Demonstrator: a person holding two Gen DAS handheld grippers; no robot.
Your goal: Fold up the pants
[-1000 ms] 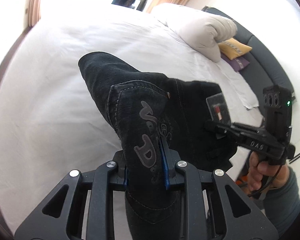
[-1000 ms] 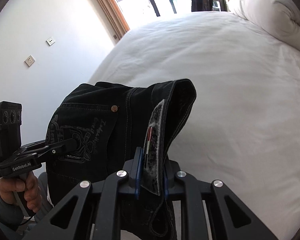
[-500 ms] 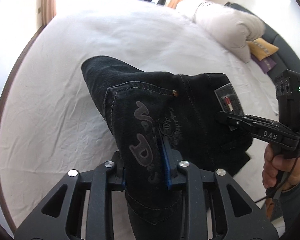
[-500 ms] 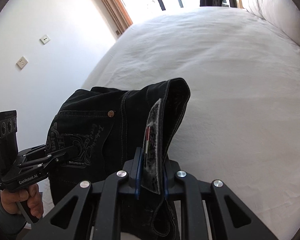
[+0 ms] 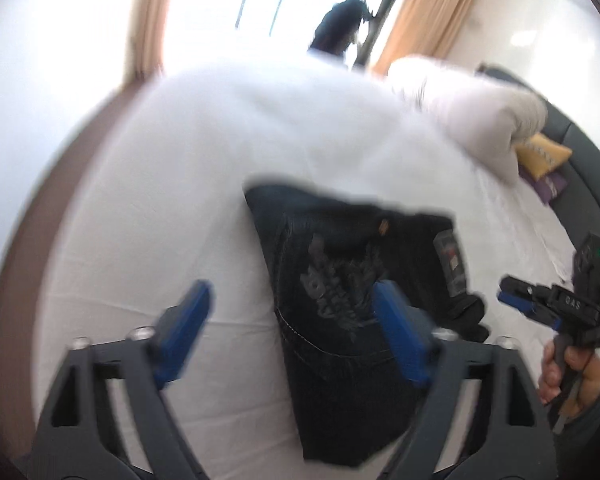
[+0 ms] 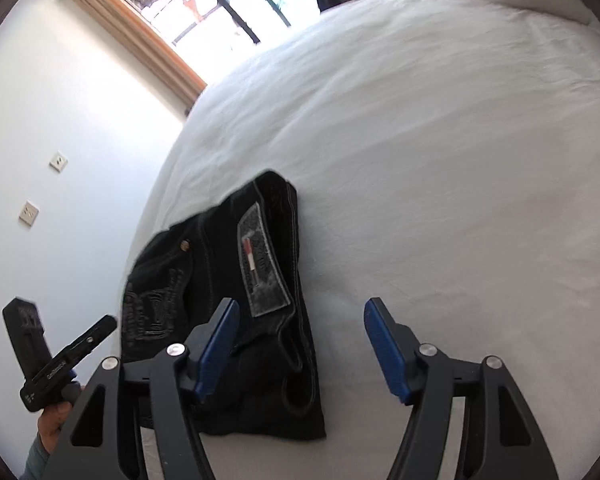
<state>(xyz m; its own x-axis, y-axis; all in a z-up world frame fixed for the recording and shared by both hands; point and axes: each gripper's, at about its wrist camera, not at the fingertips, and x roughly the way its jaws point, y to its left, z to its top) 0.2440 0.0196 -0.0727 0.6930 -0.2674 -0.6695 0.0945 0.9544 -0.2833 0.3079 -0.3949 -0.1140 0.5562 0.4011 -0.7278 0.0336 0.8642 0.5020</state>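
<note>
Pants (image 6: 236,304) on bed (image 6: 440,160), both claws wide

The left wrist view looks forward between its gripper's spread blue-padded fingers (image 5: 400,336), close above the folded black denim pants (image 5: 340,280) on the white-sheeted bed (image 5: 160,220), facing the window. The right wrist view looks from the pants' (image 6: 228,300) opposite side, equally close, also toward the window. Both views share the pants and surrounding bed (image 6: 440,160).
</note>
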